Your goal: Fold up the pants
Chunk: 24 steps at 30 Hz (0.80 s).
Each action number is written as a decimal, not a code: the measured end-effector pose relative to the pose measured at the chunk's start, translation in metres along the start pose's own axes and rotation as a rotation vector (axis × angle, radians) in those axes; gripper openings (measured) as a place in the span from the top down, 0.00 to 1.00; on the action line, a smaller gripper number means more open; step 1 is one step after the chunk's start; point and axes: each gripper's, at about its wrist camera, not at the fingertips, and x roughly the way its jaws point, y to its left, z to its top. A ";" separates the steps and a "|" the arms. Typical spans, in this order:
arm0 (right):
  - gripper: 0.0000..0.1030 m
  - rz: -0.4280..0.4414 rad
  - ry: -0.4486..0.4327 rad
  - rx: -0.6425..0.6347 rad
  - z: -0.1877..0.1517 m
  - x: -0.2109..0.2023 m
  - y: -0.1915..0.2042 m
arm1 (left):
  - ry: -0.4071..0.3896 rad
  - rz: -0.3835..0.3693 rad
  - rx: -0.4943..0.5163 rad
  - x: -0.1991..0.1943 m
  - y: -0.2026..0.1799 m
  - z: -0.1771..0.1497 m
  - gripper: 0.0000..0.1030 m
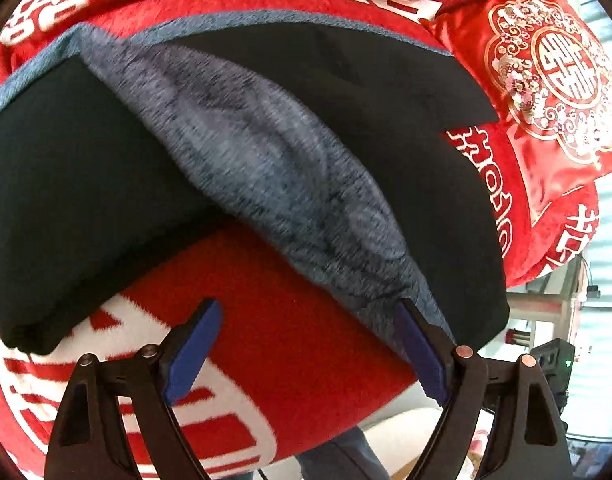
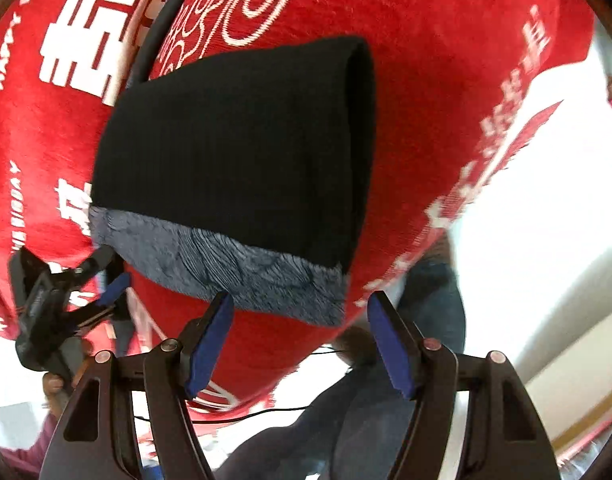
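Note:
Black pants (image 1: 65,184) with a grey fleece lining (image 1: 265,168) lie on a red blanket (image 1: 289,320). In the left wrist view the lining is turned out across the middle. My left gripper (image 1: 310,344) is open; its right fingertip (image 1: 418,344) touches the lining's near edge. In the right wrist view the pants (image 2: 233,152) look folded, with a grey lining strip (image 2: 233,272) along the near edge. My right gripper (image 2: 301,336) is open just in front of that strip, holding nothing. The left gripper (image 2: 105,276) shows there at the strip's left corner.
The red blanket (image 2: 446,60) with white lettering covers the surface. A red embroidered cushion (image 1: 554,80) lies at the far right. The blanket's near edge drops off; a person's jeans (image 2: 386,420) and a dark cable (image 2: 265,412) are below.

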 end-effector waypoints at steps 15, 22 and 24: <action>0.93 0.366 0.009 -0.004 0.066 -0.070 0.057 | -0.041 0.010 -0.067 -0.031 -0.024 0.038 0.15; 0.93 0.309 0.026 -0.180 0.178 -0.091 0.141 | -0.159 0.081 -0.062 -0.073 -0.026 0.071 0.15; 0.93 0.225 0.028 -0.249 0.217 -0.088 0.173 | -0.182 0.108 -0.086 -0.078 -0.021 0.077 0.15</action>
